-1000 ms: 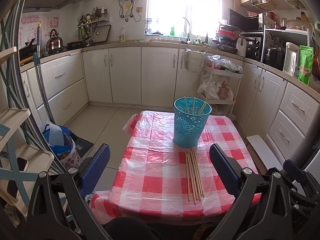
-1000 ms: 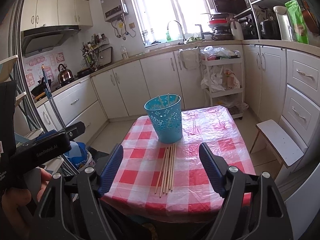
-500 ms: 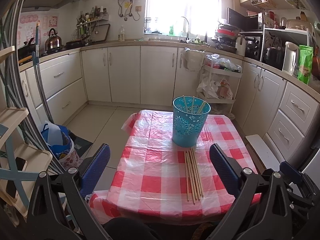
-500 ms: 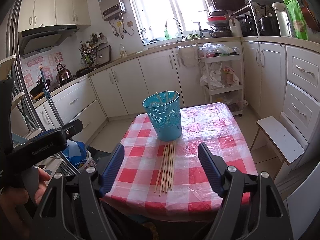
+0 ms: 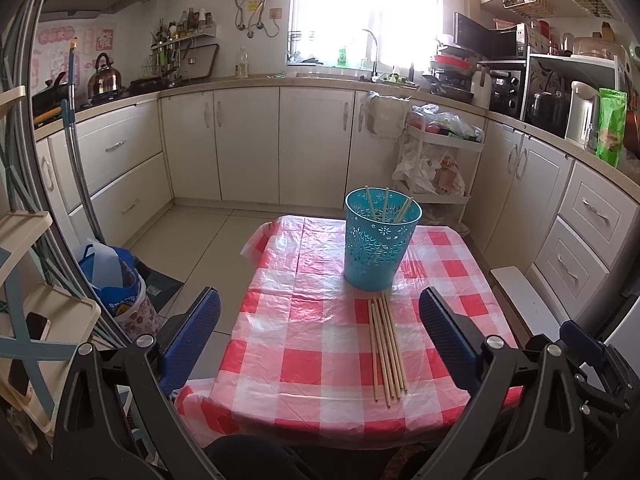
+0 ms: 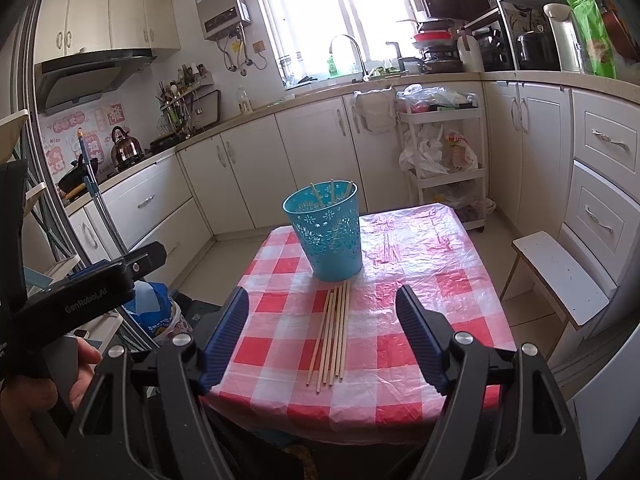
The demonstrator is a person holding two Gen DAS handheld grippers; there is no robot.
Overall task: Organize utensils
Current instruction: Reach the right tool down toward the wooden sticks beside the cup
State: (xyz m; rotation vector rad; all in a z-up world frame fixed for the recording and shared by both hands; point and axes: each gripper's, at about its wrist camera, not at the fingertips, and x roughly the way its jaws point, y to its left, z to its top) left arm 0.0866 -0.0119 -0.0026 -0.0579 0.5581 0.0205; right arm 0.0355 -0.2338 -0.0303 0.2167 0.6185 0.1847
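Observation:
Several wooden chopsticks [image 5: 386, 350] lie side by side on the red-checked tablecloth [image 5: 304, 336], just in front of a teal perforated holder [image 5: 380, 240] that has three chopsticks standing in it. My left gripper [image 5: 320, 316] is open and empty, held back above the table's near edge. In the right wrist view the chopsticks [image 6: 334, 336] lie in front of the holder [image 6: 328, 232]. My right gripper [image 6: 322, 314] is open and empty, also short of the table. The left gripper's body [image 6: 88, 292] shows at the left of that view.
A white stool [image 6: 560, 276] stands right of the table. A blue bag [image 5: 112, 280] and a folding rack [image 5: 24, 300] are on the left. Kitchen cabinets [image 5: 248, 144] and a white trolley [image 5: 440, 168] line the far walls.
Both views have shifted slightly; the table and holder sit a little nearer and more centred. The chopsticks and holder have not moved. Both grippers stay open.

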